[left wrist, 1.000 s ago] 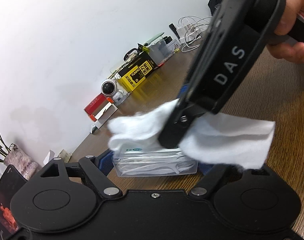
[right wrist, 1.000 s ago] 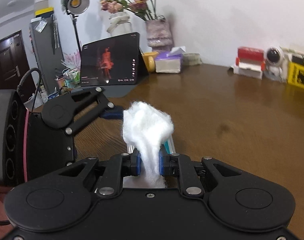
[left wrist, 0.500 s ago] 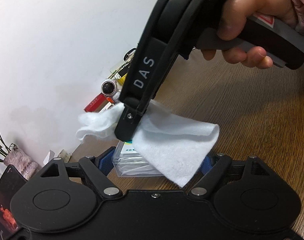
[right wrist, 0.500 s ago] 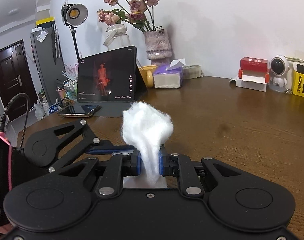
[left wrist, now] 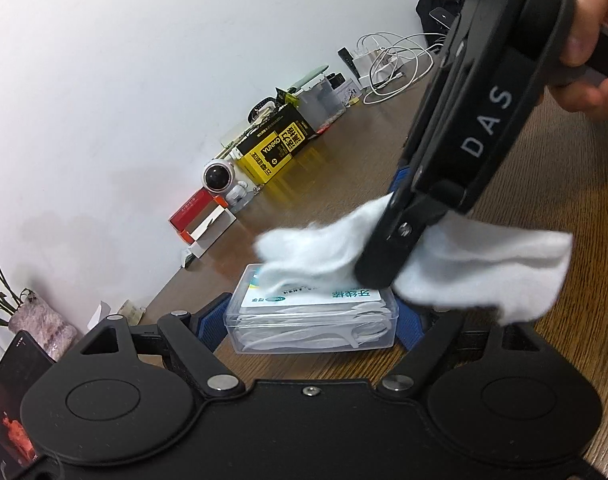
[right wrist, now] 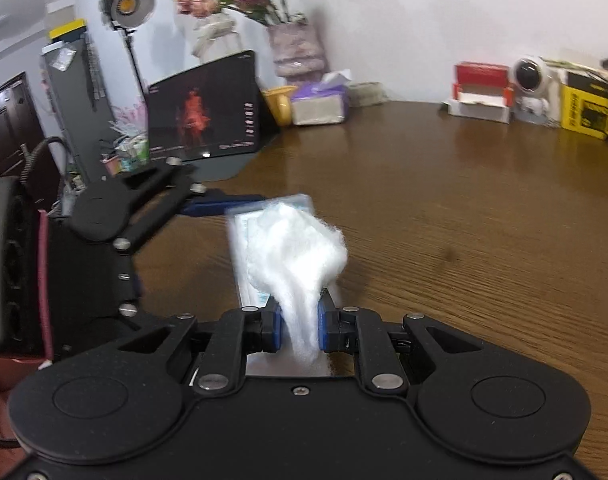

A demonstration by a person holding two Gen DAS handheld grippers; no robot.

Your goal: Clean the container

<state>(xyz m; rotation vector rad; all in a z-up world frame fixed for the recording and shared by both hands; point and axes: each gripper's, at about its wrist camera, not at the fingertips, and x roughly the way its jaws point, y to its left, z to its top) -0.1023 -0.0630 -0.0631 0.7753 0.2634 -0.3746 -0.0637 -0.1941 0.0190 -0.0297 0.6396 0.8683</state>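
A clear plastic container [left wrist: 311,322] of white floss picks, with a printed lid, sits on the brown wooden table [left wrist: 503,168]. My left gripper [left wrist: 311,320] is shut on the container, one blue finger [left wrist: 212,314] against each end. My right gripper [left wrist: 377,268] reaches in from the upper right, held by a hand [left wrist: 587,20], and is shut on a white cloth [left wrist: 483,268]. The cloth lies across the lid's right part. In the right wrist view the cloth [right wrist: 300,256] bunches up between the blue pads [right wrist: 276,328] of my right gripper [right wrist: 300,330], over the blurred container [right wrist: 244,240].
Along the wall stand a yellow box [left wrist: 276,148], a small white astronaut-shaped camera [left wrist: 220,184], a red and white box [left wrist: 202,220] and white cables [left wrist: 387,68]. A tablet [right wrist: 204,120], a tissue pack [right wrist: 319,100] and a vase of flowers [right wrist: 296,44] stand on the table's far left.
My right gripper swept the cloth left across the lid half a second ago, then back to the right. The left gripper keeps its hold on the container.
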